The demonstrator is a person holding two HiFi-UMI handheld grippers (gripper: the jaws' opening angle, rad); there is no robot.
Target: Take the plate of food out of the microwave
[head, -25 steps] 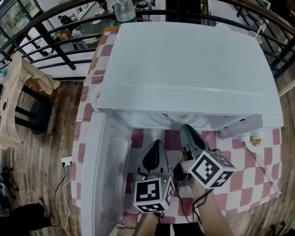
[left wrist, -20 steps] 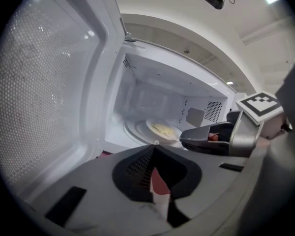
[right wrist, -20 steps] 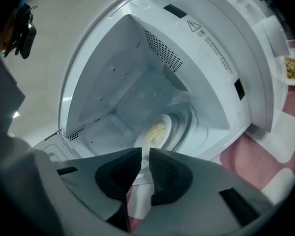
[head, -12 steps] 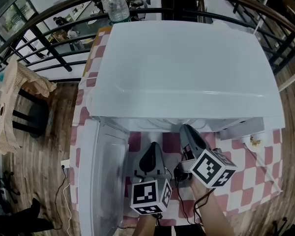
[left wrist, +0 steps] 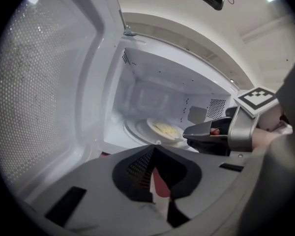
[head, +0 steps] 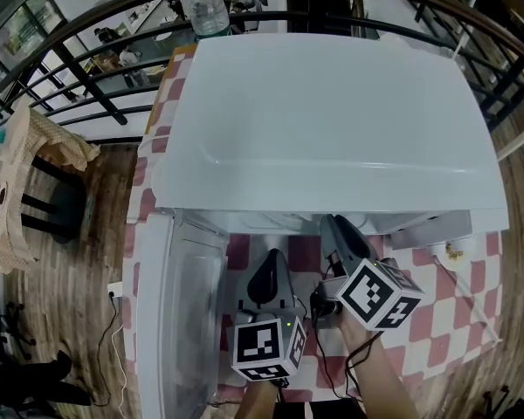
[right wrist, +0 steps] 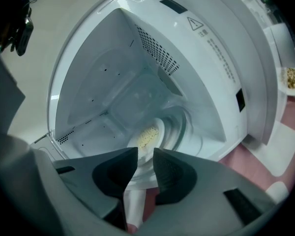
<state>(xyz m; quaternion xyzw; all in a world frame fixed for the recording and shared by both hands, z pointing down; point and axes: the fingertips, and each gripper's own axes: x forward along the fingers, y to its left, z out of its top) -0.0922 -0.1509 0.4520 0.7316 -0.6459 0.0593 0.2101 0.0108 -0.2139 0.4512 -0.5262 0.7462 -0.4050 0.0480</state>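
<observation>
The white microwave [head: 332,120] stands with its door [head: 179,312] swung open to the left. Inside, a white plate of yellowish food [right wrist: 147,136] sits on the glass turntable [left wrist: 137,132]; the left gripper view also shows the plate [left wrist: 164,129]. My right gripper [right wrist: 145,152] is at the oven's mouth [head: 330,227]. Its jaws are opening, the plate's near rim lies just beyond the tips, and the pads press on nothing. My left gripper [left wrist: 155,150] is shut and empty, hanging back in front of the opening [head: 273,260].
A small white dish of food [head: 454,251] sits on the red-and-white checked cloth [head: 437,321] right of the microwave. A water bottle [head: 201,7] stands behind it. The open door walls off the left side. A black railing [head: 87,77] runs behind the table.
My right gripper has edged a little forward into the microwave's mouth. The left gripper has stayed where it was.
</observation>
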